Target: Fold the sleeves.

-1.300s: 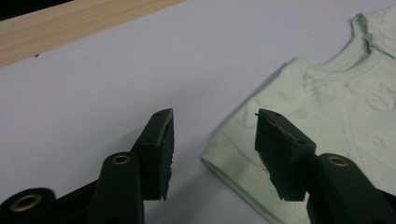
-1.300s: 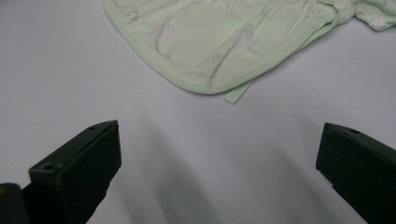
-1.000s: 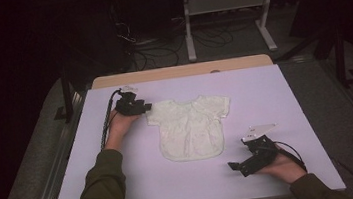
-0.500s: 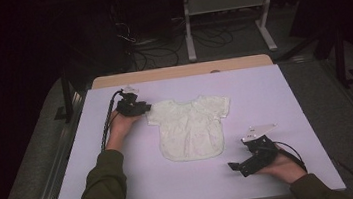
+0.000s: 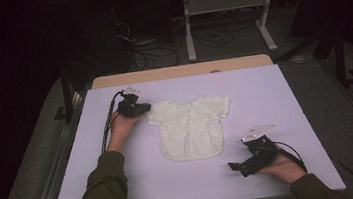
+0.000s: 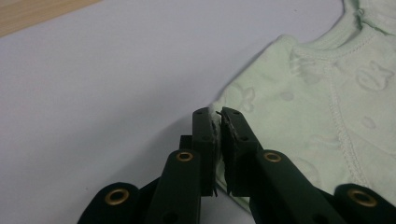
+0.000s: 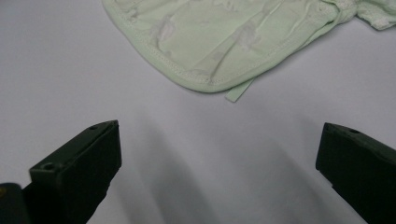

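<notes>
Left gripper view: left gripper (image 6: 217, 122) jaws have just been closing, now pinching shirt (image 5: 190, 125) sleeve edge on table (image 5: 289, 91) — thin bite risking slipping out; right gripper (image 5: 240, 165) sitting open, apart.

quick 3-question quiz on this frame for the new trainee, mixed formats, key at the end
1. True or false: the left tongs are closed on the sleeve edge of the pale green baby shirt.
2. How do the right tongs stand? A) clamped on the hem B) open, nothing between the jaws C) holding a cable
3. Fill in: the shirt lies spread flat on the ___ table cover.

Key
1. True. In the left gripper view the jaws have just been closing and fabric is pinched between them.
2. B. In the right gripper view the hem lies ahead of the jaws, apart from them.
3. White.
</notes>
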A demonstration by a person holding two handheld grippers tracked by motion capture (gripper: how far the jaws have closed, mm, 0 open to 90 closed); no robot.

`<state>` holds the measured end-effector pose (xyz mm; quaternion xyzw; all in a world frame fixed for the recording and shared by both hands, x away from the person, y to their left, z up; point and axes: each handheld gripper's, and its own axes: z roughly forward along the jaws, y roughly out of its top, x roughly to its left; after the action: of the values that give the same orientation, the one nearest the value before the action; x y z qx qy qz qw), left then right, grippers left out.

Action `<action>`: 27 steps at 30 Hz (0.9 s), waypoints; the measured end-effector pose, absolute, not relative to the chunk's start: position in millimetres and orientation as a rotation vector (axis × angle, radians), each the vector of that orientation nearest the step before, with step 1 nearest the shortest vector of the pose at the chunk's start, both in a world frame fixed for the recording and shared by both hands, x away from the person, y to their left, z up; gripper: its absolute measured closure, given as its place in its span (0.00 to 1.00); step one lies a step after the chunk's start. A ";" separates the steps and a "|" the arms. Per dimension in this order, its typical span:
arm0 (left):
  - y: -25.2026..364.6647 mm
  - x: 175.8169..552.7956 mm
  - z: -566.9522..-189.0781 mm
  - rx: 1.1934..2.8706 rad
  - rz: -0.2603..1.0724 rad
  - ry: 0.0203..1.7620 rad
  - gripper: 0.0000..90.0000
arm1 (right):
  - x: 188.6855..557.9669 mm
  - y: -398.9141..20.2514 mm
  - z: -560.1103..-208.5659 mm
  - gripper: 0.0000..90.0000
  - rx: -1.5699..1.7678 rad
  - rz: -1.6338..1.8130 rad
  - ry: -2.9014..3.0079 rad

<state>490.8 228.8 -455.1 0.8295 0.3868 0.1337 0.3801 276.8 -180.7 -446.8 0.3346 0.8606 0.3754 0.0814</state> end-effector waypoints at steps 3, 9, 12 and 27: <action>229.4 490.2 -455.7 2.107 0.335 0.995 0.96 | 276.7 -180.6 -446.8 0.00 0.999 1.122 2.572; 229.8 489.6 -455.7 2.083 0.316 1.015 0.97 | 276.7 -180.7 -446.8 0.00 0.999 1.122 2.572; 230.3 489.0 -453.7 2.073 0.303 1.022 0.97 | 276.7 -180.7 -446.7 0.00 1.003 1.122 2.571; 221.5 477.1 -441.9 2.022 0.252 0.991 0.96 | 277.2 -180.7 -447.1 0.00 1.010 1.115 2.569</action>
<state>477.1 221.5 -441.9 0.8082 0.3961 0.1008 0.4241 277.2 -180.7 -447.1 0.3381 0.8600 0.3733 0.0822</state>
